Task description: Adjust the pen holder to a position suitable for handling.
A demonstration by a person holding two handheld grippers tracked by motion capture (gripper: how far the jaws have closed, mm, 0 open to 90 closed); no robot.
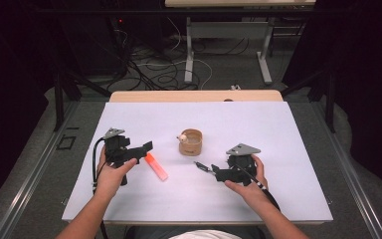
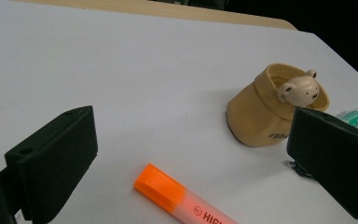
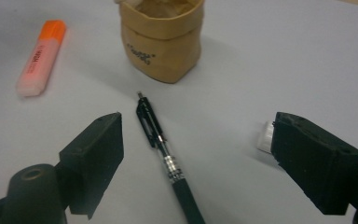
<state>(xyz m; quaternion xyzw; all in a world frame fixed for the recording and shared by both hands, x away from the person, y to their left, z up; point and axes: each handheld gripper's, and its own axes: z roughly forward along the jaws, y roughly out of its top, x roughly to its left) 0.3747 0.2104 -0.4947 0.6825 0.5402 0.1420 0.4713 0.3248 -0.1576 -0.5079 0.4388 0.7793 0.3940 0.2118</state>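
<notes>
Hovering low over the white table point(image 1: 278, 129), the right gripper point(image 3: 198, 154) is standing wide open with a black pen point(image 3: 165, 156) lying between its jaws, untouched. The left gripper point(image 2: 191, 158) is also gaping wide, holding nothing, an orange highlighter point(image 2: 182, 198) lying just ahead of it. A tan pouch point(image 1: 191, 142) with a small bear figure point(image 2: 299, 89) at its rim is sitting mid-table, near both. Dark curtains and floor cables are ringing the room behind. A white-and-green tube point(image 2: 354, 116) is lying half hidden behind a jaw.
</notes>
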